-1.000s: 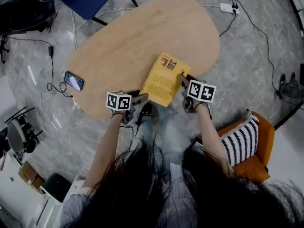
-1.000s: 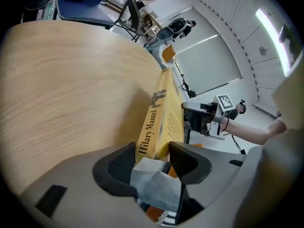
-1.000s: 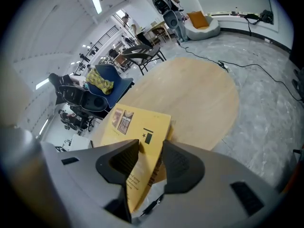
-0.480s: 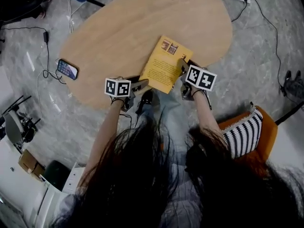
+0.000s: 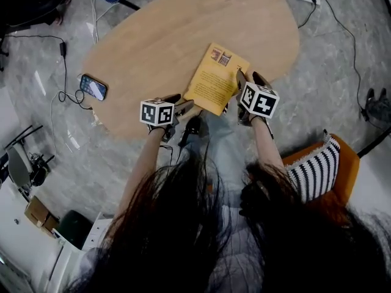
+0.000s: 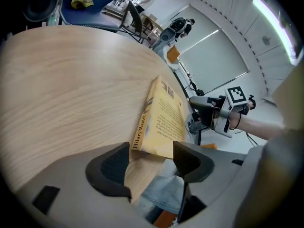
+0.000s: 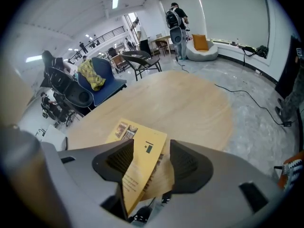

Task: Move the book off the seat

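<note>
Book (image 5: 215, 78), yellow cover up, lies on the wooden bench (image 5: 171, 35) at its near edge. At that edge the left gripper (image 6: 151, 156) has its fingers (image 6: 111, 167) wide apart, just opened further, with the book's near corner at their tips, unpressed. The right gripper (image 7: 151, 151) has also just spread its fingers (image 7: 187, 167), the book's side edge standing loose between them. A phone (image 5: 93, 87) sits at the bench's left end

Left tongs (image 6: 151, 146) and right tongs (image 7: 151, 144) both tilt down at the book (image 5: 215, 81), jaws just opened, standing apart, its edge between each pair.
</note>
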{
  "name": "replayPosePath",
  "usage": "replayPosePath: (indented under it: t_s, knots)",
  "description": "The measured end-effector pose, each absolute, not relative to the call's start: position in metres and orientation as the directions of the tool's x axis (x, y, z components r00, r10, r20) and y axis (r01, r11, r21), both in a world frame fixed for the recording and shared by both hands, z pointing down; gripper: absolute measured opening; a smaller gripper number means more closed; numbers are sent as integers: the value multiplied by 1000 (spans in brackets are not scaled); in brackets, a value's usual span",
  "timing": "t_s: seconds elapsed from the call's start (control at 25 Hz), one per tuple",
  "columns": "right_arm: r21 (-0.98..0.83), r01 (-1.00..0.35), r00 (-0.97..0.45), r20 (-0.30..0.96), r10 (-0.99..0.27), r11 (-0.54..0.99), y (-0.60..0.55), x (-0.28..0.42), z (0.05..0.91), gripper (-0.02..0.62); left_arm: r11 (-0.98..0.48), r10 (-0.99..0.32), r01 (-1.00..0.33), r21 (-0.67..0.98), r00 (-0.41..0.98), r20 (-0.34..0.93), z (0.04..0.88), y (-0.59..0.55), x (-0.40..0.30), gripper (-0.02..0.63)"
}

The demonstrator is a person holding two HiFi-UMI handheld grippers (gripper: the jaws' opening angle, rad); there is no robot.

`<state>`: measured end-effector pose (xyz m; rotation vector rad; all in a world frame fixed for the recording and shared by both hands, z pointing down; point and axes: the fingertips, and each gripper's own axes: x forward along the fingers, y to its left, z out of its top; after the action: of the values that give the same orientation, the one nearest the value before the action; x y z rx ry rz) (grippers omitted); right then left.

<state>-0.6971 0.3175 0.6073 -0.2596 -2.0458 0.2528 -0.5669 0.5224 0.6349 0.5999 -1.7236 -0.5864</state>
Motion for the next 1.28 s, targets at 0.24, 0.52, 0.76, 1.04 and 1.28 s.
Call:
replayPosePath:
  t_s: [0.24, 0.52, 0.76, 1.04, 1.28]
  knots:
    - [-383, 9, -542, 775, 327, 924, 350, -714, 547, 229, 648, -752, -157, 746, -292, 592, 584, 548, -588, 279]
    - [-456, 89, -595, 688, 415, 885, 385, -683, 474, 229, 597, -791, -283, 751, -365, 491, 514, 536, -580, 279]
    - [-460, 185, -596, 650, 471, 868, 410, -650, 420, 229, 578, -808, -365, 730, -383, 448, 456, 532, -568, 278]
    - [-485, 203, -607, 619, 498, 851, 423, -615, 372, 199, 526, -841, -441, 727, -396, 368, 392, 532, -550, 278]
    - [-457, 208, -613, 628, 479, 865, 418, -584, 339, 175, 551, -816, -453, 700, -466, 341, 351, 540, -537, 267]
